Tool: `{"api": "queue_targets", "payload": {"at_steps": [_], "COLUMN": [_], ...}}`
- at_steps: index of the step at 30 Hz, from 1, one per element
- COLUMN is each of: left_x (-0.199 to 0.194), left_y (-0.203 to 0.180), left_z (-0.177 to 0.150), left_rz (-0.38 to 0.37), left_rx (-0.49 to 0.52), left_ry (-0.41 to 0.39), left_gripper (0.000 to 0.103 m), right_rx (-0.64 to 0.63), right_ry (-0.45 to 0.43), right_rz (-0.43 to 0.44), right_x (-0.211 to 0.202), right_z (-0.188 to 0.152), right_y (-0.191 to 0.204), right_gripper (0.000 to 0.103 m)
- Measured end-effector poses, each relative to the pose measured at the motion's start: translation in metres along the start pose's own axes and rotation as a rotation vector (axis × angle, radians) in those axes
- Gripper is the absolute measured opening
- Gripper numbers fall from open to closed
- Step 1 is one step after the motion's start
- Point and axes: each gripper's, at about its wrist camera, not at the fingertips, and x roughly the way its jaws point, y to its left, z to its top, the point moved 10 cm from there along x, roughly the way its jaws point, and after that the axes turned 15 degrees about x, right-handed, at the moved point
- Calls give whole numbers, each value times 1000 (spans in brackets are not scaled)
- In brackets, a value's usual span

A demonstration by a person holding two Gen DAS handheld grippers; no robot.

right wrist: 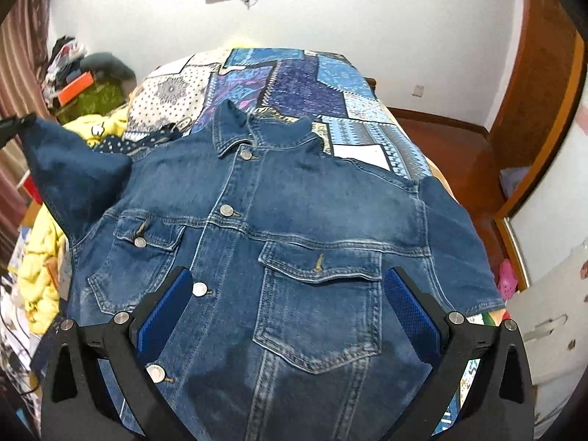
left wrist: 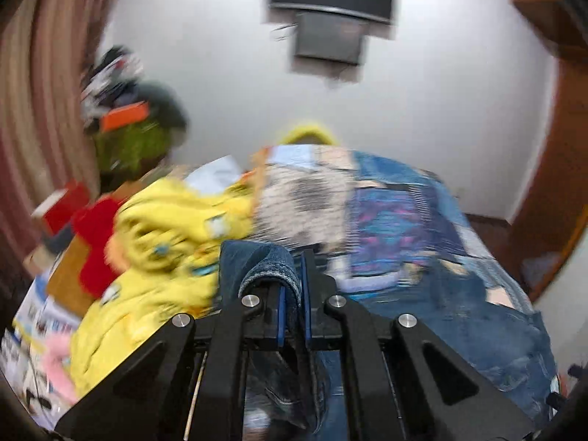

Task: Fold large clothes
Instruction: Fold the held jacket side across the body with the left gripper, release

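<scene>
A blue denim jacket [right wrist: 279, 220] lies front up on the patchwork bedspread [right wrist: 301, 77], collar toward the far wall. Its left sleeve [right wrist: 70, 169] is lifted up and out to the left. My left gripper [left wrist: 293, 275] is shut on the denim sleeve [left wrist: 257, 261], with the cloth folded over between its blue pads; its tip shows at the far left in the right wrist view [right wrist: 14, 125]. My right gripper [right wrist: 288, 294] is open and empty, hovering over the jacket's chest pocket [right wrist: 319, 286], its blue pads [right wrist: 411, 308] wide apart.
Yellow clothes [left wrist: 165, 242] are piled at the bed's left side, with a red item [left wrist: 95, 250] and boxes beside them. A dark screen [left wrist: 330, 11] hangs on the white wall. A wooden door [right wrist: 544, 84] and floor are to the right.
</scene>
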Motion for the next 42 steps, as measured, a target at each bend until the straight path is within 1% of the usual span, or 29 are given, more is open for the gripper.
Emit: {"api": "queue_targets", "payload": {"at_steps": [2, 4, 6, 8, 10, 12, 16, 18, 19, 21, 22, 23, 24, 25, 27, 28, 31, 32, 33, 35, 37, 42], "left_x": [2, 9, 23, 39, 51, 61, 62, 64, 63, 61, 58, 55, 51, 46, 36, 32, 25, 25, 28, 40, 51, 79], "left_y": [-47, -92, -134, -175, -205, -233, -272, -281, -284, -286, -284, -281, -277, -271, -256, -249, -215, -202, -191, -164, -144, -123], "left_z": [7, 2, -12, -36, -59, -83, -120, -137, -145, -153, -156, -157, -157, -154, -145, -142, -125, -122, -121, -126, -137, -167], "left_rz": [-35, -72, -130, -203, -262, -304, -345, -369, -375, -389, -404, -414, -419, -425, -441, -447, -439, -437, -431, -402, -410, -541], "left_rx": [89, 168, 227, 265, 284, 313, 371, 388, 396, 398, 391, 379, 368, 352, 312, 288, 175, 131, 101, 7, -104, -425], "left_ry": [-13, 1, 45, 116, 183, 246, 321, 363, 384, 405, 415, 422, 419, 407, 385, 379, 341, 334, 339, 373, 418, 497], "left_gripper": [6, 6, 6, 6, 6, 6, 7, 8, 11, 22, 37, 51, 56, 60, 62, 65, 77, 84, 87, 89, 89, 89], "right_rx": [16, 30, 46, 57, 69, 83, 113, 127, 131, 141, 142, 142, 140, 138, 125, 118, 96, 93, 92, 93, 95, 84], "right_ry": [-2, -3, -6, -8, -8, -5, 11, 23, 28, 36, 38, 39, 39, 38, 36, 36, 38, 43, 46, 52, 62, 68], "right_rz": [4, 7, 15, 20, 22, 26, 32, 35, 36, 39, 41, 42, 40, 38, 25, 19, 0, -4, -3, 2, 10, 10], "right_x": [-4, -7, -11, -14, -17, -19, -18, -16, -16, -15, -15, -15, -15, -17, -15, -15, -10, -8, -6, -3, 1, 5], "right_z": [1, 2, 2, 2, 2, 1, -3, -6, -7, -9, -10, -11, -11, -12, -11, -11, -11, -11, -11, -11, -12, -14], "right_y": [-7, -14, -22, -28, -35, -42, -55, -60, -61, -64, -64, -65, -65, -65, -65, -65, -64, -64, -62, -59, -56, -51], "right_gripper": [103, 103, 103, 103, 103, 103, 103, 103, 103, 103, 103, 103, 103, 103, 103, 103, 103, 103, 103, 103, 103, 103]}}
